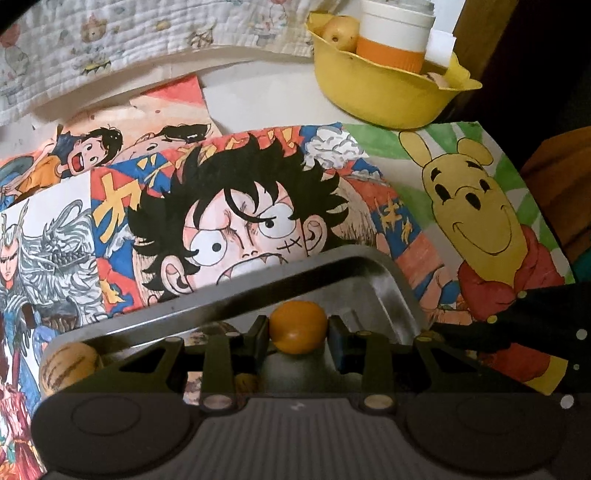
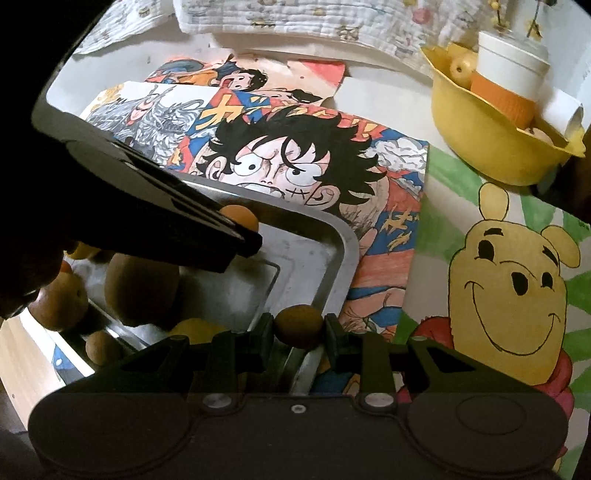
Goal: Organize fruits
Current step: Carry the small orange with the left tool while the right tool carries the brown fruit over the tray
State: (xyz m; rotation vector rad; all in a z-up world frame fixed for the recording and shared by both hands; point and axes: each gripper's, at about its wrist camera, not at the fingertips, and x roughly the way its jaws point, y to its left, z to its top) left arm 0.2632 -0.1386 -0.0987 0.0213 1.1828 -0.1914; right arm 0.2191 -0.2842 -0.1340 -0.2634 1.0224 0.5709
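My left gripper [image 1: 298, 328] is shut on a small orange fruit [image 1: 298, 325] above the far corner of a metal tray [image 1: 391, 275]. My right gripper [image 2: 298, 328] is shut on a small brownish-orange fruit [image 2: 298, 326] over the tray's [image 2: 332, 258] right rim. In the right wrist view the left gripper [image 2: 243, 240] reaches in from the left with its orange fruit [image 2: 242, 216] at its tip. Several fruits lie in the tray, among them a large brown one [image 2: 142, 291] and a yellow one [image 2: 194, 328]. A striped round fruit [image 1: 68, 367] sits at the tray's left end.
A yellow bowl [image 1: 388, 96] stands at the back right, holding a pale fruit [image 1: 341, 33] and a white cup with an orange sleeve [image 1: 393, 37]. Colourful cartoon drawings [image 1: 236, 206] cover the table. A quilted cloth [image 1: 129, 37] lies along the back edge.
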